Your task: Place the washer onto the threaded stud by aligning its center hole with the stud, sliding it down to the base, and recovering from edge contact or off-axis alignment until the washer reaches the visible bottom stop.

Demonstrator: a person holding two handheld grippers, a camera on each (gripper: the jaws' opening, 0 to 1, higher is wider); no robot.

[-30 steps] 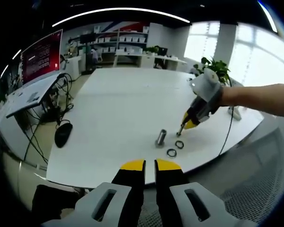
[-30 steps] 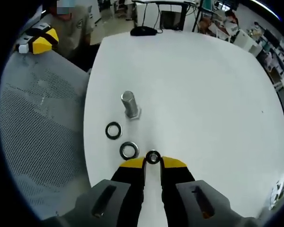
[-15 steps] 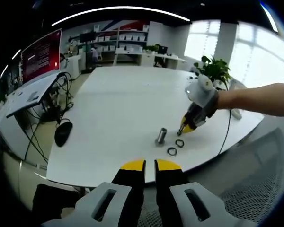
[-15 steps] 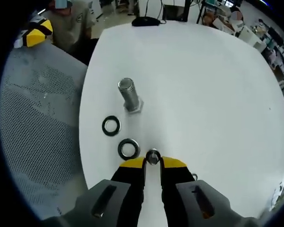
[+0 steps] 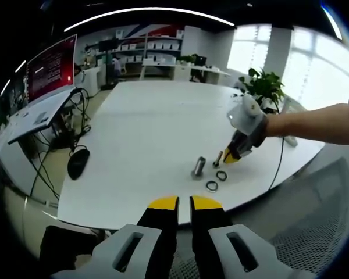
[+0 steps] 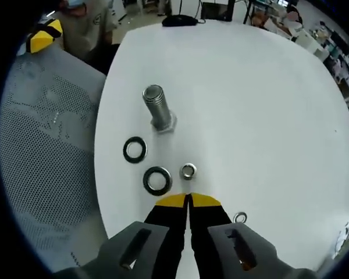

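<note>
Evidently the job had barely begun: the threaded stud [image 6: 157, 110] stood upright on its hex base on the white surface [image 6: 250, 104] with nothing threaded over it, and no washer sat at its bottom stop. Three rings lay loose near the stud's base in the right gripper view. A dark flat washer [image 6: 135, 149] lay just beside the hex base, a second dark washer [image 6: 157, 180] lay a little further from the stud, and a small bright washer [image 6: 188, 171] lay next to that one, apart from the stud. The right claw [image 6: 188, 200] hung above the surface on the far side of these rings from the stud, its yellow-tipped jaws pressed together with nothing between them. In the left gripper view the left claw [image 5: 184, 203] sat well back from the stud [image 5: 198, 167], off the edge of the surface, with only a narrow slit between its jaws and nothing held.

Everything was left to do: grip a washer, centre its hole over the stud and slide it down.

A further small ring [image 6: 239, 218] lay beside the right claw, too small to identify. Whether the washers' holes would fit the stud could not be judged.
</note>
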